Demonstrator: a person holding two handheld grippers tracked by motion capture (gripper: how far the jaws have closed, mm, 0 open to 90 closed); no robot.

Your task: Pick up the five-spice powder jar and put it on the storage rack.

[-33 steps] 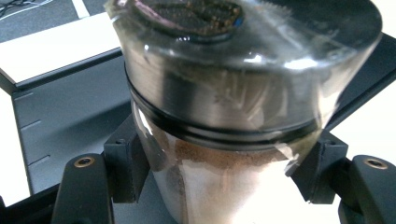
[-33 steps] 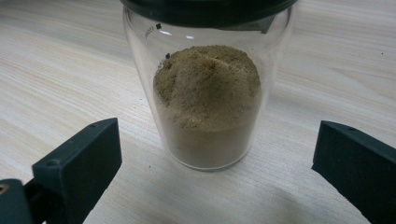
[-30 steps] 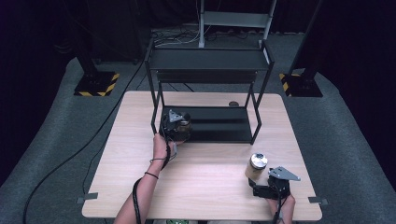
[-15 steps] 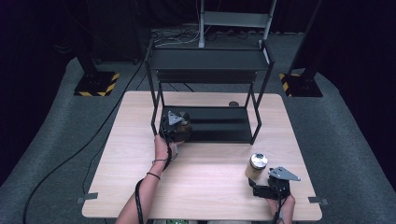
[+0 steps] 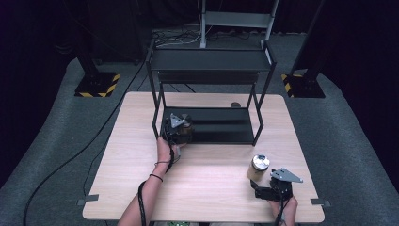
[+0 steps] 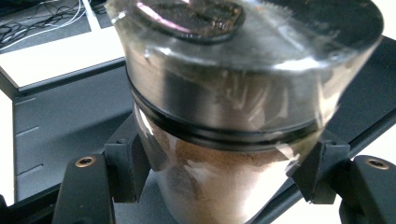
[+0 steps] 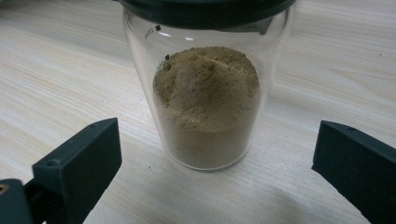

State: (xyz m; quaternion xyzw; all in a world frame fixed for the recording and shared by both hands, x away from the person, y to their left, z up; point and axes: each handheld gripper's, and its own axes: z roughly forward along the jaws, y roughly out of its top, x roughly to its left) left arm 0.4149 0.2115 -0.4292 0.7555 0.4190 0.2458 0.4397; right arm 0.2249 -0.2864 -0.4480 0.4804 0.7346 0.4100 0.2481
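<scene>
My left gripper (image 5: pixel 182 128) is shut on a glass jar of brown powder (image 6: pixel 224 154) with a metal-and-clear lid, its black pads pressed on the jar's two sides. In the high view the jar (image 5: pixel 187 125) is at the left end of the black rack's lower shelf (image 5: pixel 221 126). A second glass jar of tan powder (image 7: pixel 208 107) with a black lid stands upright on the wooden table. My right gripper (image 7: pixel 212 163) is open, its jaws wide on either side of this jar and apart from it. From above, the second jar (image 5: pixel 258 167) stands just beyond the right gripper (image 5: pixel 263 187).
The two-level black metal rack (image 5: pixel 209 60) stands at the table's far middle. A small dark round object (image 5: pixel 235 105) lies behind the rack. The table's near edge (image 5: pixel 202 219) is close to both hands. Cables trail from each gripper.
</scene>
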